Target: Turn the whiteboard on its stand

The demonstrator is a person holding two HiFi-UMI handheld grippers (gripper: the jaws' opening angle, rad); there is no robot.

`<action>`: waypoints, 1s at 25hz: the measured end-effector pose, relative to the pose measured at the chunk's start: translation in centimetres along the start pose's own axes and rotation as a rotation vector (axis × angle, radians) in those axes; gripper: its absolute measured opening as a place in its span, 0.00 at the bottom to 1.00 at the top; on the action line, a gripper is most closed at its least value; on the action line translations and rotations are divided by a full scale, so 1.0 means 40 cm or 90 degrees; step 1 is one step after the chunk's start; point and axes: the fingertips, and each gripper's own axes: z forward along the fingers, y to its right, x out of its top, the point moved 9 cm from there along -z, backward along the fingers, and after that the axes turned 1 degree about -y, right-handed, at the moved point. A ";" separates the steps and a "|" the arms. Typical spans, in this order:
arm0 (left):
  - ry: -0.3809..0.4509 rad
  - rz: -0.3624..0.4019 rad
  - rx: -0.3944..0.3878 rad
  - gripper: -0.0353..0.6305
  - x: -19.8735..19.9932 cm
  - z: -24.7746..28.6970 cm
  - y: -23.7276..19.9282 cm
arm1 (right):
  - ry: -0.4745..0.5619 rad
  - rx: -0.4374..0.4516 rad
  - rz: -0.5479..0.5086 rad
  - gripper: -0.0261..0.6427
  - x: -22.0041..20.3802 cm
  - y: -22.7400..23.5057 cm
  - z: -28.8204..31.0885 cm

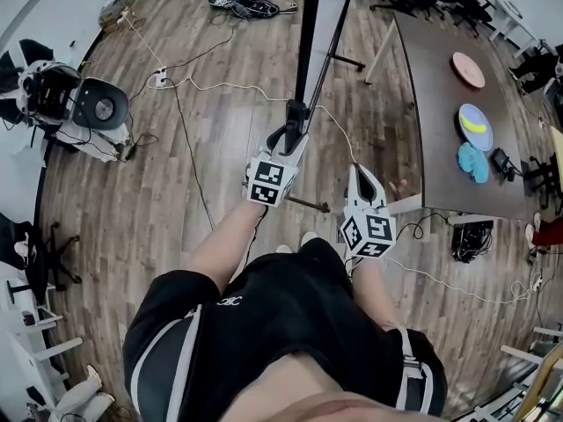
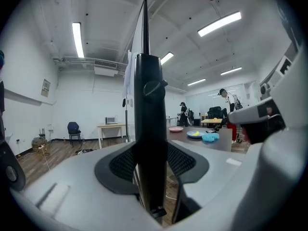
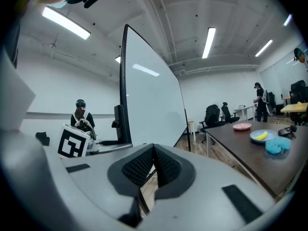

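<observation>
The whiteboard [image 1: 327, 20] stands ahead of me, seen edge-on from above in the head view; the right gripper view shows its white face [image 3: 151, 100] in a black frame. My left gripper [image 1: 295, 123] is shut on the black upright side post [image 2: 150, 105] of the board, which fills the gap between the jaws [image 2: 151, 162]. Its marker cube [image 3: 74, 141] shows beside the post in the right gripper view. My right gripper [image 1: 360, 174] hangs to the right of the board, apart from it, its jaws [image 3: 154, 165] shut on nothing.
A dark table [image 1: 444, 77] stands at the right with a pink plate [image 1: 468, 69], a blue plate [image 1: 476, 127] and a blue cloth [image 1: 473, 162]. Cables [image 1: 189, 148] run across the wood floor. A chair with gear [image 1: 97, 108] stands left. The stand's foot [image 1: 308, 204] lies by my feet.
</observation>
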 end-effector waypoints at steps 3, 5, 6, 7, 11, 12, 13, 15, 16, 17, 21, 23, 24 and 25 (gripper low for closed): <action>0.005 0.004 -0.001 0.34 -0.005 -0.034 0.016 | 0.006 0.022 -0.013 0.05 0.012 -0.021 0.024; 0.003 0.004 -0.003 0.34 -0.007 -0.051 0.023 | 0.017 0.035 -0.019 0.05 0.026 -0.033 0.037; 0.002 0.002 -0.003 0.34 -0.008 -0.058 0.024 | 0.024 0.039 -0.021 0.05 0.033 -0.038 0.043; 0.001 -0.001 -0.002 0.34 -0.008 -0.065 0.023 | 0.030 0.043 -0.023 0.05 0.040 -0.042 0.047; -0.001 -0.019 0.013 0.35 -0.007 -0.081 0.018 | 0.029 0.067 -0.035 0.05 0.050 -0.048 0.045; -0.007 -0.033 0.013 0.35 -0.007 -0.083 0.015 | 0.025 0.073 -0.039 0.05 0.049 -0.042 0.041; -0.016 -0.055 0.010 0.35 -0.006 -0.085 0.014 | 0.021 0.076 -0.042 0.05 0.049 -0.032 0.038; -0.034 -0.114 0.005 0.37 -0.003 -0.096 0.016 | 0.016 0.073 -0.042 0.05 0.050 -0.002 0.030; -0.034 -0.138 0.009 0.37 -0.004 -0.110 0.019 | 0.016 0.069 -0.040 0.05 0.054 0.014 0.027; -0.026 -0.149 0.021 0.37 -0.004 -0.130 0.023 | 0.019 0.066 -0.038 0.05 0.059 0.027 0.027; -0.013 -0.081 0.080 0.33 -0.014 -0.231 0.069 | 0.030 0.079 -0.027 0.05 0.069 0.064 0.039; -0.022 -0.074 0.110 0.06 -0.018 -0.267 0.091 | 0.028 0.088 -0.019 0.05 0.062 0.078 0.048; -0.023 -0.085 0.120 0.06 -0.016 -0.278 0.097 | 0.027 0.092 -0.015 0.05 0.059 0.083 0.053; -0.023 -0.096 0.128 0.06 -0.011 -0.283 0.101 | 0.027 0.096 -0.012 0.05 0.057 0.086 0.057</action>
